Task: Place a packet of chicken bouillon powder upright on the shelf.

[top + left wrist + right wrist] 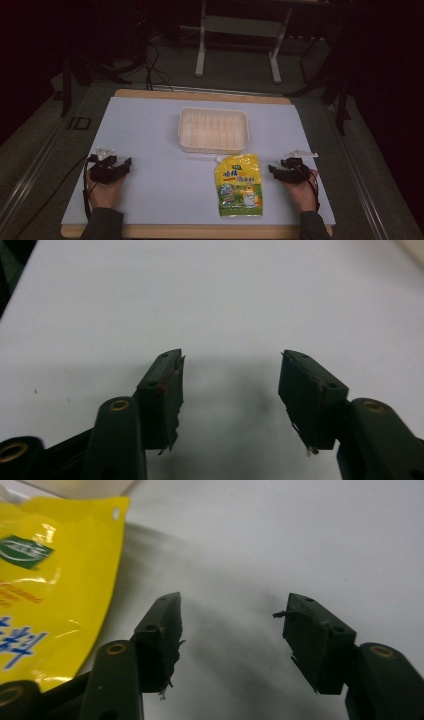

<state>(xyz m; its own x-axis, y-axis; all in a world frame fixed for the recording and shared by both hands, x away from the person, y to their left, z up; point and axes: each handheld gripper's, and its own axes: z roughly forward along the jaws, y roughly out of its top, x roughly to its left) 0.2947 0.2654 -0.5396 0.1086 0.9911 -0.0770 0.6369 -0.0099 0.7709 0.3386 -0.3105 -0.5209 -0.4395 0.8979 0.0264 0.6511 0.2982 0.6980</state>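
High view: white sheet over a wooden desk [150, 130], matte and flat. At centre back, a shallow rectangular tray [213, 129] of translucent pale plastic with rounded corners and a ribbed floor, holding nothing. Just in front of it, lying flat, a yellow stand-up pouch [239, 185], glossy film, printed in green and blue, with a small white spout at its upper left corner pointing toward the tray. Left gripper [111, 167] resting at the left of the sheet, well apart from the pouch. Right gripper [286, 172] near the pouch's right edge, not touching it.

Left gripper view: black jaws spread wide over bare white sheet, nothing between them. Pads faced with dark tape, frayed at the edges.

Right gripper view: jaws standing wide apart too, gripping nothing, a soft shadow under them. Pouch [45, 575] just to the left, its shiny yellow edge and punched hang-hole close by the left jaw.

Likely step in hand: reaching for the pouch to set it in the tray. Best done by turning the right gripper toward the pouch's near side edge and closing on the flat sealed seam rather than the bulging middle, since slick film over soft contents tends to slide and sag. Worth lifting level, perhaps steadying the spout end with the left gripper, then lowering well inside the tray walls.
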